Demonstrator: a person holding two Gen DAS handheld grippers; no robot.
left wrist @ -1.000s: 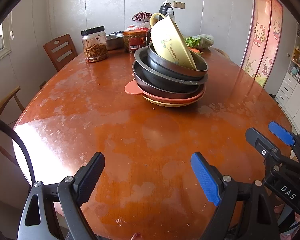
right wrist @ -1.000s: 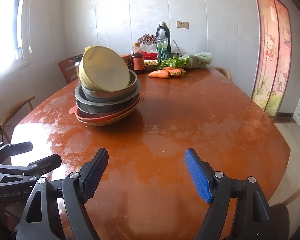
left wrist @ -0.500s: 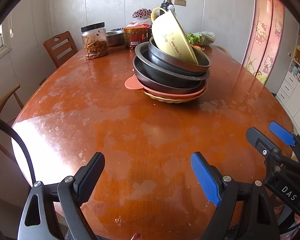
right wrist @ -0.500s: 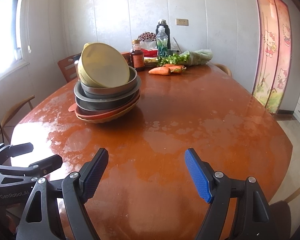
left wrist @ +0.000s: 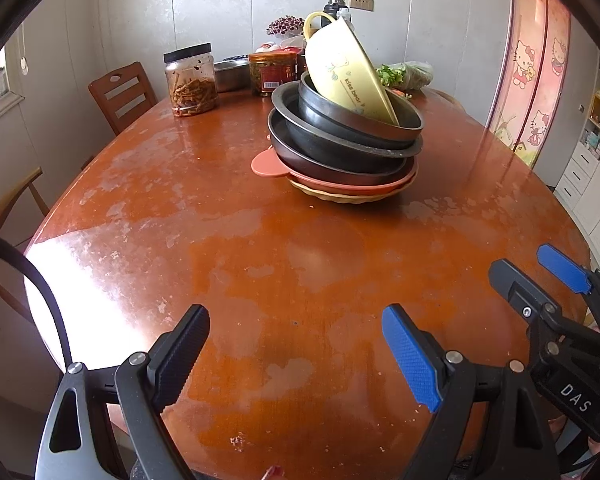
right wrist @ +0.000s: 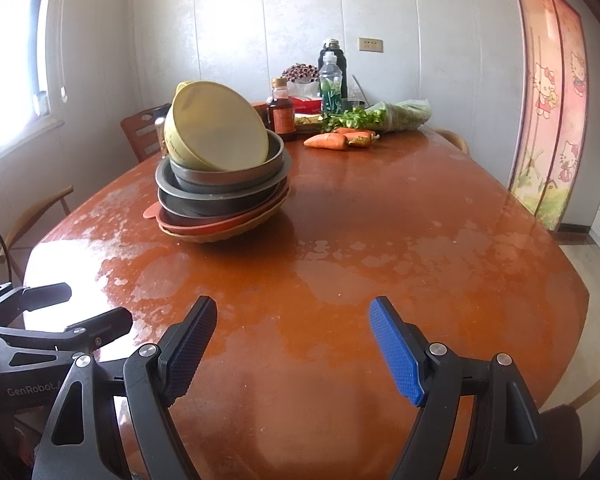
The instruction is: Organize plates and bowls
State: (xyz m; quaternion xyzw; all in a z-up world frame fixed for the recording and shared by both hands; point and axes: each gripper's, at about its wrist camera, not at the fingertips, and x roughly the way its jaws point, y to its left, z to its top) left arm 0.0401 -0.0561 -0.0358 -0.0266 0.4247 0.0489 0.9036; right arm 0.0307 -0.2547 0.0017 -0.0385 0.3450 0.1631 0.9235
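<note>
Yellow bowl (left wrist: 348,76) tilted in grey bowls (left wrist: 352,136)

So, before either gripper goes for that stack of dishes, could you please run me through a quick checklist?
1. Left gripper open with nothing between its jaws: ok.
2. Right gripper open with nothing between its jaws: ok.
3. Pale yellow plastic bowl seated flat on the stack: not ok, it leans tilted inside the top grey metal bowl.
4. Stack squarely aligned: not ok, the metal bowls sit offset over the orange plate and the tan scalloped plate at the bottom.
5. Bare wooden table between grippers and stack: ok.
6. Whether the nested metal bowls are stuck together: cannot tell.
</note>
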